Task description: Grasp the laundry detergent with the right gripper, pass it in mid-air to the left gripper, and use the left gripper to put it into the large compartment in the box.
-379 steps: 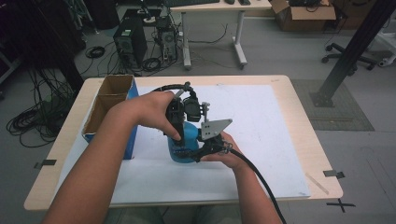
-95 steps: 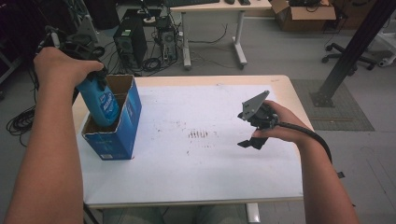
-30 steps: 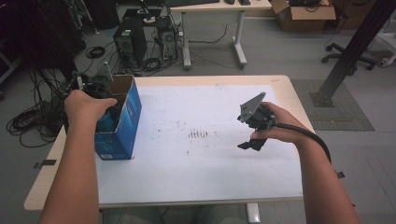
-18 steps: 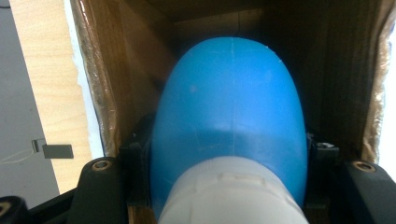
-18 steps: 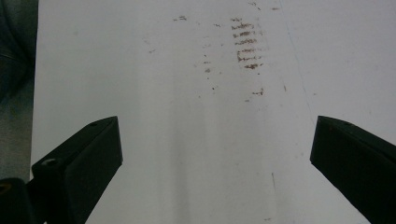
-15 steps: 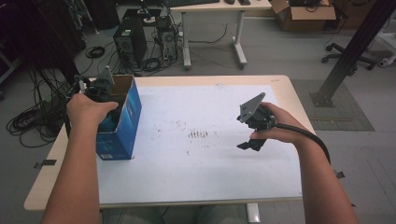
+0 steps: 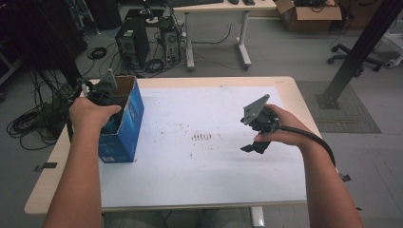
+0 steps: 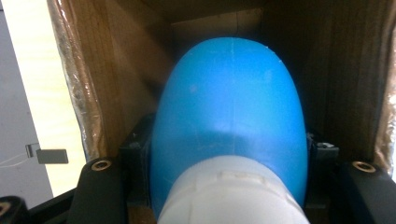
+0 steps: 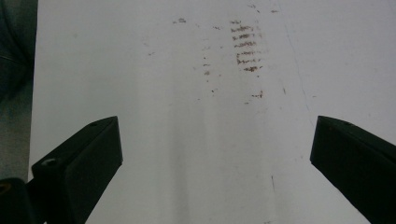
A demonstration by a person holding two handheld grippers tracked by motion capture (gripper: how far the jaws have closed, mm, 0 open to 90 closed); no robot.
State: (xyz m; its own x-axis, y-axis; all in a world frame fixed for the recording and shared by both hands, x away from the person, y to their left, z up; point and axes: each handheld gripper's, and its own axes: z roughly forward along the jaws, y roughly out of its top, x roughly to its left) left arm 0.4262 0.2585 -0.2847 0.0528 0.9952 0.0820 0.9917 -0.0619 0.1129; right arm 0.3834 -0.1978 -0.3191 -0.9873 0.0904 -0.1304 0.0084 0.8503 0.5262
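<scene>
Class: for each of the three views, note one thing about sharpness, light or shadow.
High view: even room light, sharp. Left gripper view: blue bottle close, soft, with a pale sheen; box interior in shadow. Right gripper view: white sheet bright, jaws dark.

— What colours sit at the left edge of the desk?

— A box [image 7: 124, 128], bright blue outside with small white and green print low on its near face, plain brown cardboard within. The bottle [image 8: 229, 112] inside it is a glossy sky blue, with a white collar at its near end.

— And the desk [image 7: 294, 90] itself?

— Pale wood at the rim, covered by a white sheet [image 7: 199, 175] — clean but for a patch of short brown-black dashes in rows near the middle, with a few stray specks around them.

— The tools?

— Both grippers are black: the left gripper [image 8: 229, 186] with brass-coloured screw heads, the right gripper [image 7: 255, 146] topped by a grey plate and trailing a black cable.
</scene>
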